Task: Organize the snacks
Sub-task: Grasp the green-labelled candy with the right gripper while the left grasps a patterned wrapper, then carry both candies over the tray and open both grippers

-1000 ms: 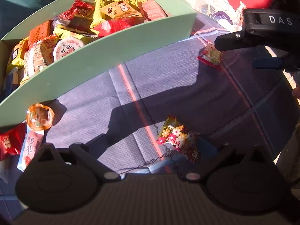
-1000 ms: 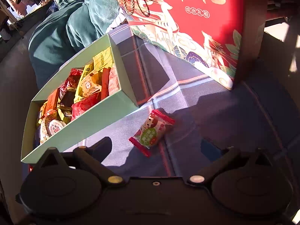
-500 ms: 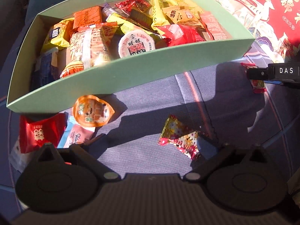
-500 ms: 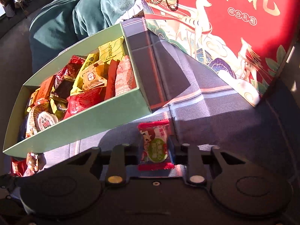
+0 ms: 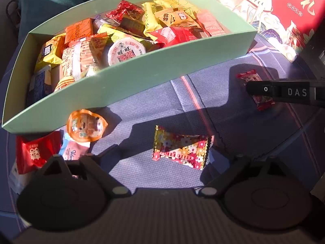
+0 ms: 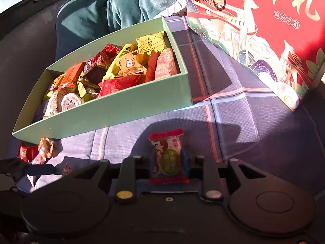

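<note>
A flowery red-and-gold candy (image 5: 180, 150) lies on the plaid cloth between the fingers of my left gripper (image 5: 164, 158). The jaws are closing and the pads do not touch it. My right gripper (image 6: 168, 158) is shut on a small candy packet (image 6: 165, 142) with red ends and a green circle. In the left wrist view that gripper (image 5: 256, 90) comes in from the right, with the packet (image 5: 248, 77) sticking out of it. The green box (image 5: 142, 81) behind holds several snacks; it shows as the green box (image 6: 121, 111) in the right wrist view too.
An orange jelly cup (image 5: 86, 126), a red packet (image 5: 34, 152) and a pink-and-blue packet (image 5: 74, 151) lie by the box's near left corner. A tall red gift box (image 6: 274, 30) stands at the right. A person in teal clothing (image 6: 97, 14) sits behind the green box.
My right gripper closed on the small candy packet and holds it. My left gripper shifted so the flowery candy lies centred between its fingers, which stand closer together.
</note>
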### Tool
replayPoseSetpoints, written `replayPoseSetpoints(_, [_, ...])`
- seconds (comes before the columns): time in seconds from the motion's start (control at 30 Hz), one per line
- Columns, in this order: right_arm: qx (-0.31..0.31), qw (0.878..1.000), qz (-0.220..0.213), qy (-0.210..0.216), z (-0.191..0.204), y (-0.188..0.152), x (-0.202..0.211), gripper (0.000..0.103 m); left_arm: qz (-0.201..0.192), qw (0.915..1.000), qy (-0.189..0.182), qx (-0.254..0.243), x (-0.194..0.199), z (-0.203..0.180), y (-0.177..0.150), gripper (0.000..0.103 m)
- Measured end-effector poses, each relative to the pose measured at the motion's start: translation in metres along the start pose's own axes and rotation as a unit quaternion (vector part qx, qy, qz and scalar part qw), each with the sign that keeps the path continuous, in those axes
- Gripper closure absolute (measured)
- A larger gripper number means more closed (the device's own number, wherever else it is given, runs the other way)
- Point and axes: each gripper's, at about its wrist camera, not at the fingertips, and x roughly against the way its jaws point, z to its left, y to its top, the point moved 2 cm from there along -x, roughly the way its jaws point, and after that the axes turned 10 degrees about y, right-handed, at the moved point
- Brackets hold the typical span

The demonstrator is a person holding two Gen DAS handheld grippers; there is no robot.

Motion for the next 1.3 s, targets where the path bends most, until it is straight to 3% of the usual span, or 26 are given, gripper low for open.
replayPoseSetpoints(0.03, [0.001,1.000,-0.001,0.000,0.000,-0.002,0.001,0.076,-0.011,0.9999,-0.009,-0.007,0.003,-0.002,0.001,0.055])
replayPoseSetpoints(0.07, [0.002,1.000,-0.002,0.000,0.000,-0.004,0.002,0.076,-0.017,0.9995,-0.022,-0.014,0.007,-0.005,0.003,0.070])
replayPoseSetpoints(0.1, [0.004,1.000,-0.003,0.000,0.000,-0.004,0.002,0.076,-0.015,0.9992,-0.033,-0.017,0.009,-0.007,0.005,0.078])
replayPoseSetpoints(0.47, [0.030,0.999,-0.001,-0.017,0.009,-0.008,0.004,0.077,-0.017,0.9987,-0.047,0.005,0.013,-0.002,-0.003,0.080])
replayPoseSetpoints(0.87, [0.025,0.999,0.002,0.025,0.034,0.007,0.027,0.078,-0.045,0.9954,-0.070,0.048,0.033,0.023,0.003,0.080])
replayPoseSetpoints(1.1, [0.044,0.997,-0.007,0.057,0.067,0.033,0.038,0.078,-0.078,0.9909,-0.074,0.081,0.052,0.056,0.017,0.080])
replayPoseSetpoints(1.3, [0.041,0.996,-0.011,0.082,0.089,0.068,0.026,0.078,-0.102,0.9863,-0.044,0.121,0.055,0.110,0.042,0.079])
